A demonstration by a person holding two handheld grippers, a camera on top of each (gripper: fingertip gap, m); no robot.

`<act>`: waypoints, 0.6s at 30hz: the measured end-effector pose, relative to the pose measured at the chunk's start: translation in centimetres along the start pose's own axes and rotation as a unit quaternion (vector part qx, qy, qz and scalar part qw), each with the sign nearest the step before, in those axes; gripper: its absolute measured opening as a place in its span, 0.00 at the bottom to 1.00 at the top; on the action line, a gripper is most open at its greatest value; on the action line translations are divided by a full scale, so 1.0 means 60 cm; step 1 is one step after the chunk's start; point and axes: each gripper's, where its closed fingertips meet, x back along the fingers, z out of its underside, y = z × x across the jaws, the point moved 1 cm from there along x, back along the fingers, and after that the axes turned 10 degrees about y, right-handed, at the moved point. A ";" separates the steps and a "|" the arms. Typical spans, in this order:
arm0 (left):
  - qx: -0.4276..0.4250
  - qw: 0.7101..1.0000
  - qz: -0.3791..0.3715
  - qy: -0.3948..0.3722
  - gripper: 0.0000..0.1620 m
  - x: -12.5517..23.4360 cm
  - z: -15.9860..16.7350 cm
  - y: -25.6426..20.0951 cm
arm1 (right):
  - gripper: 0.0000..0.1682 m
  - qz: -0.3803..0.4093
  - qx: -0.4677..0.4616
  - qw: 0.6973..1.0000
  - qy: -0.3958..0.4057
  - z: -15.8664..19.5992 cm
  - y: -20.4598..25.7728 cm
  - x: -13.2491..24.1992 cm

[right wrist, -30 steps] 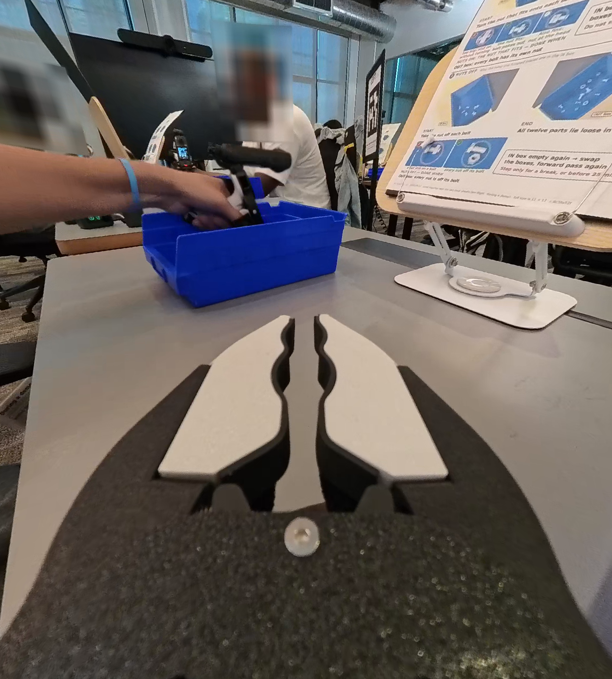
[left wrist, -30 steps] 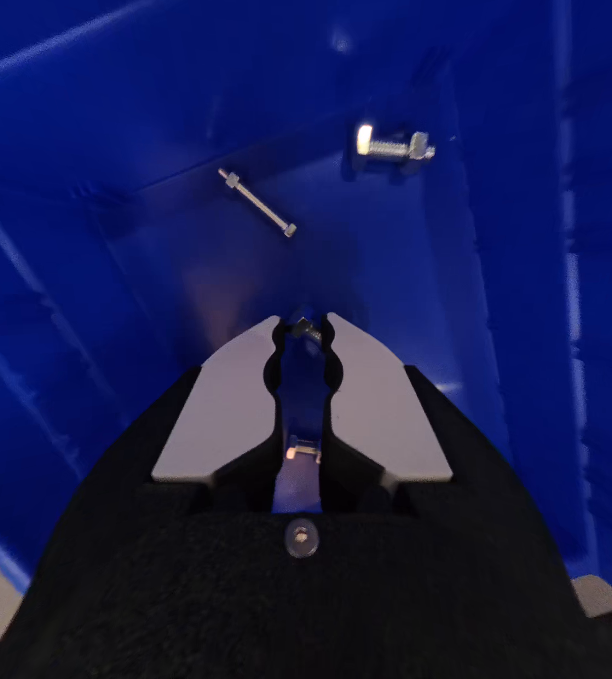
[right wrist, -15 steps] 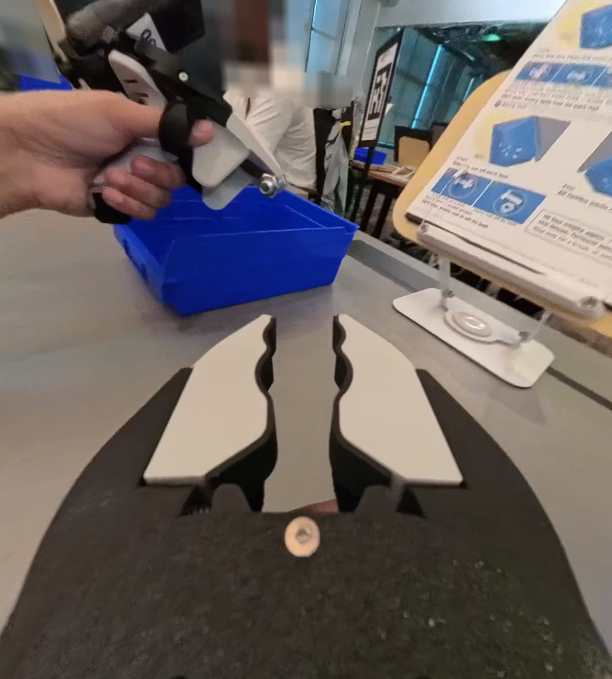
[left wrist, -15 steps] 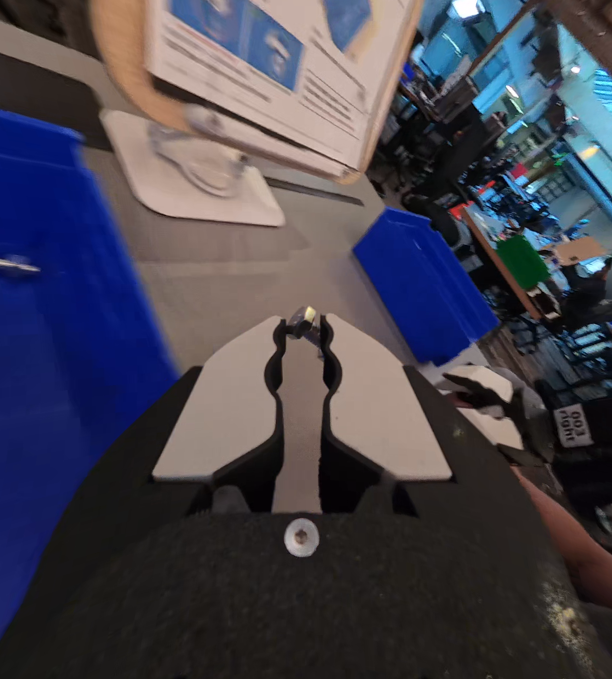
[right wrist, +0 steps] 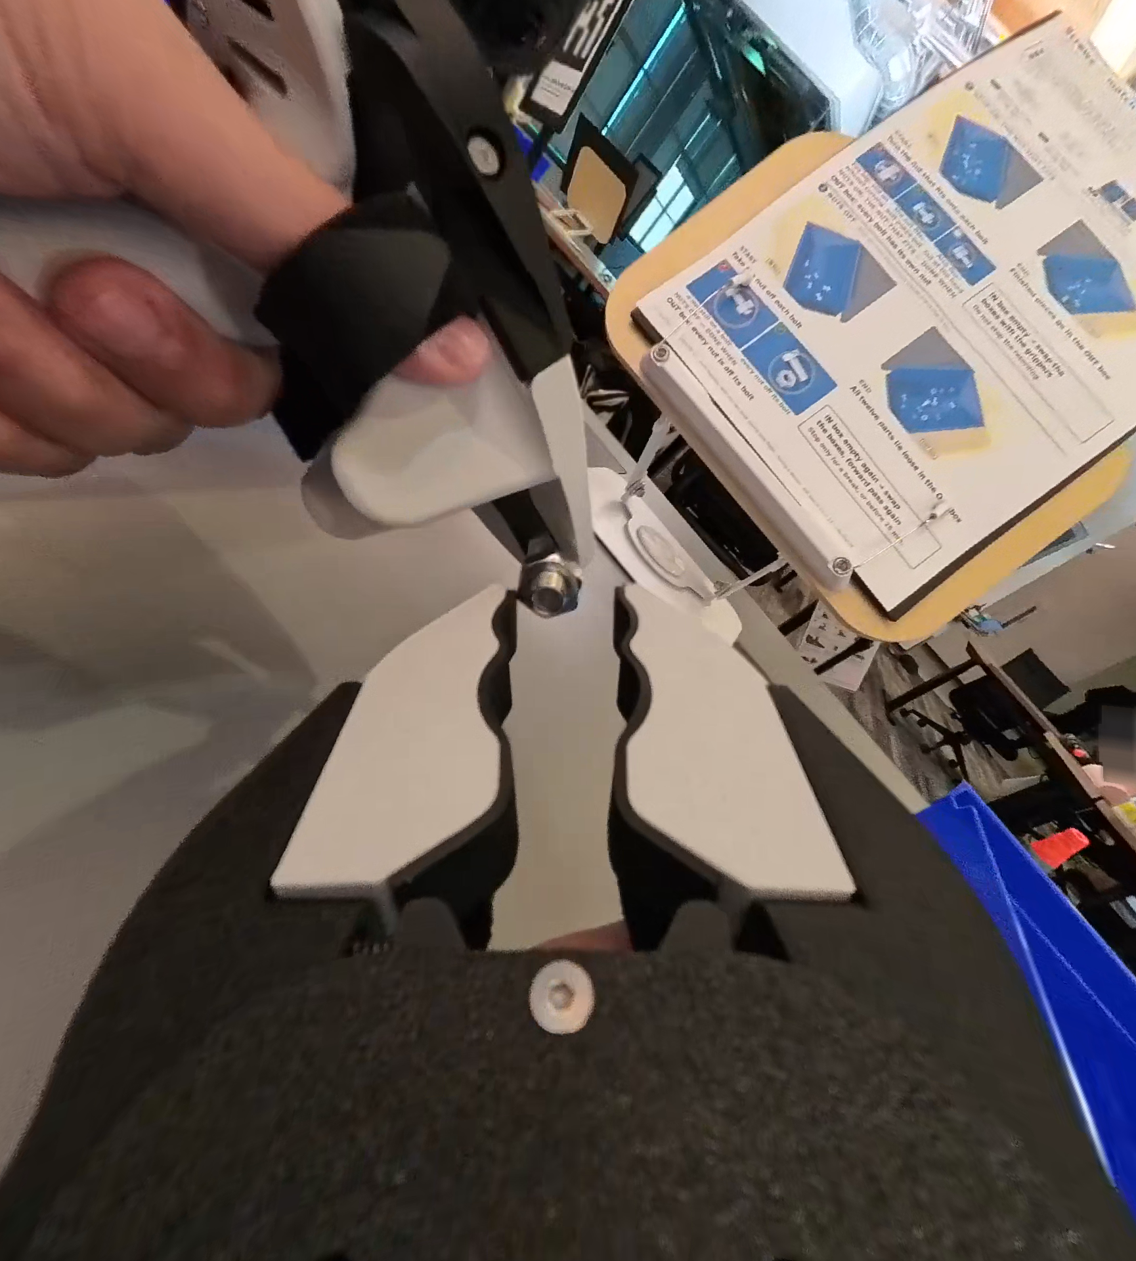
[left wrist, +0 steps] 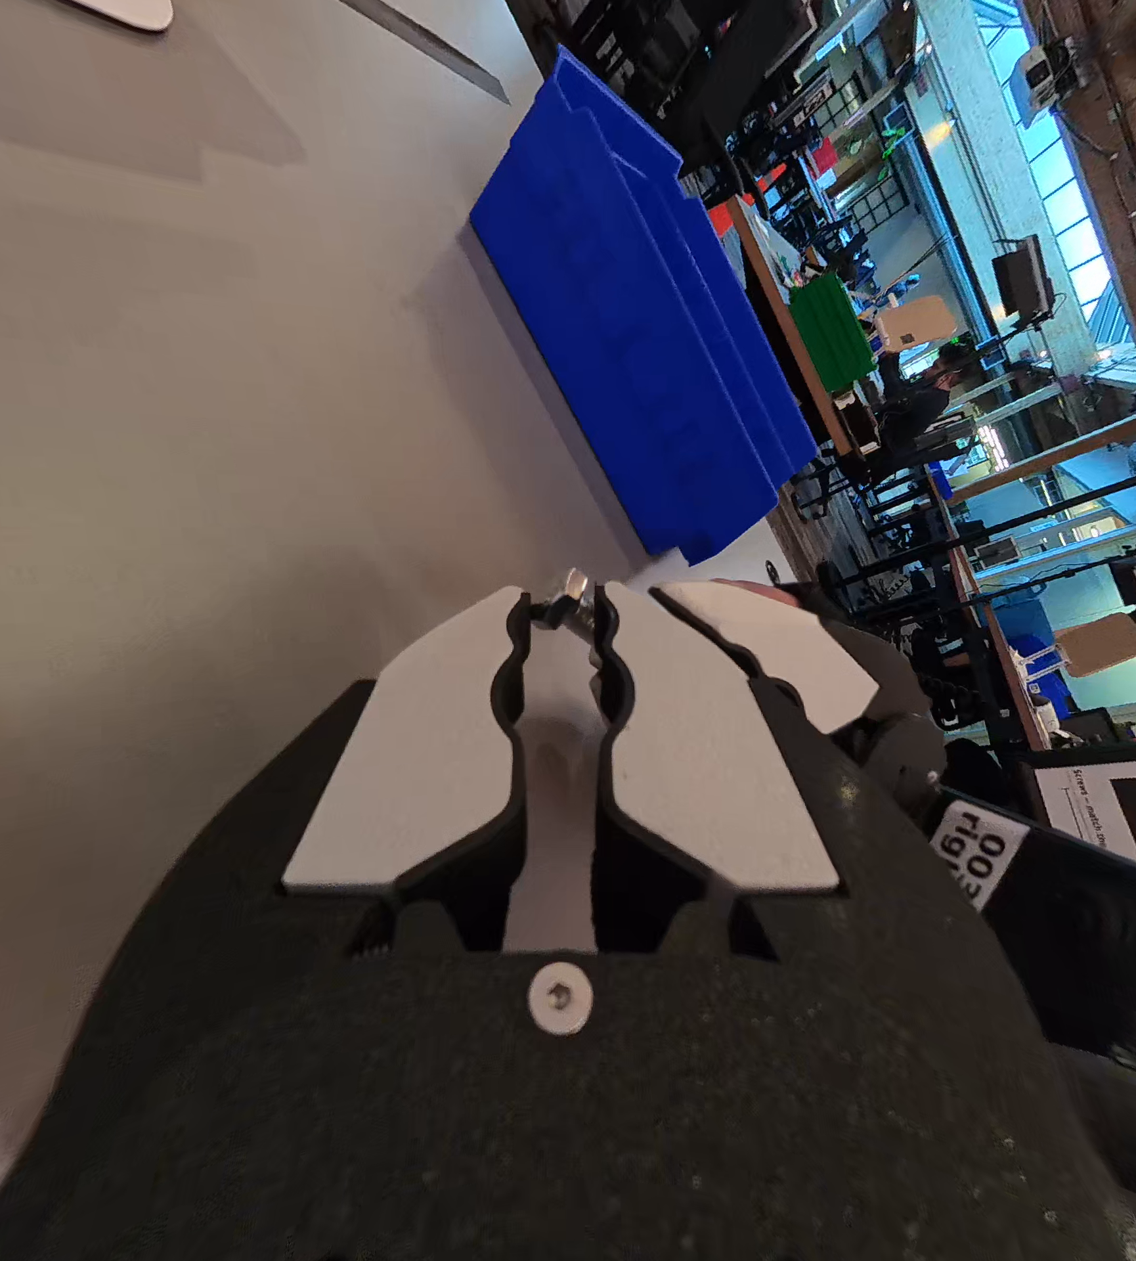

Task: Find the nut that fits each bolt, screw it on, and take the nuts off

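My left gripper point(left wrist: 562, 607) is shut on a small silver bolt with a nut on it point(left wrist: 569, 600), held at the fingertips above the grey table point(left wrist: 176, 443). In the right wrist view the same bolt and nut point(right wrist: 549, 588) sit end-on at the tips of the left gripper's fingers point(right wrist: 562, 437), which a hand point(right wrist: 74, 225) holds from the upper left. My right gripper point(right wrist: 562, 604) is open, its left fingertip just beside the nut and not closed on it. The right gripper's fingers point(left wrist: 756, 655) show close beside the left gripper's right finger in the left wrist view.
A blue bin point(left wrist: 640, 341) stands on the table beyond the grippers, and its corner point(right wrist: 1063, 989) shows at lower right in the right wrist view. An instruction board on a white stand point(right wrist: 893, 355) stands at the right. Desks and chairs fill the room behind. My left and right fingertips are right by each other.
My left gripper lifted the bolt out of the other blue bin and swung it over the table. My right gripper opened wider and came up until its tips met the bolt's nut.
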 end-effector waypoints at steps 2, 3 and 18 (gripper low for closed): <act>0.003 1.000 0.003 0.001 0.10 0.000 0.004 0.002 | 0.15 -0.016 -0.001 1.000 0.002 0.003 0.008 -0.004; 0.003 1.000 0.004 0.004 0.10 -0.001 0.007 0.004 | 0.15 -0.022 -0.004 1.000 0.005 0.004 0.011 -0.005; -0.190 0.971 0.140 -0.025 0.30 0.084 0.046 -0.043 | 0.10 -0.372 -0.268 0.881 -0.117 -0.014 0.022 0.059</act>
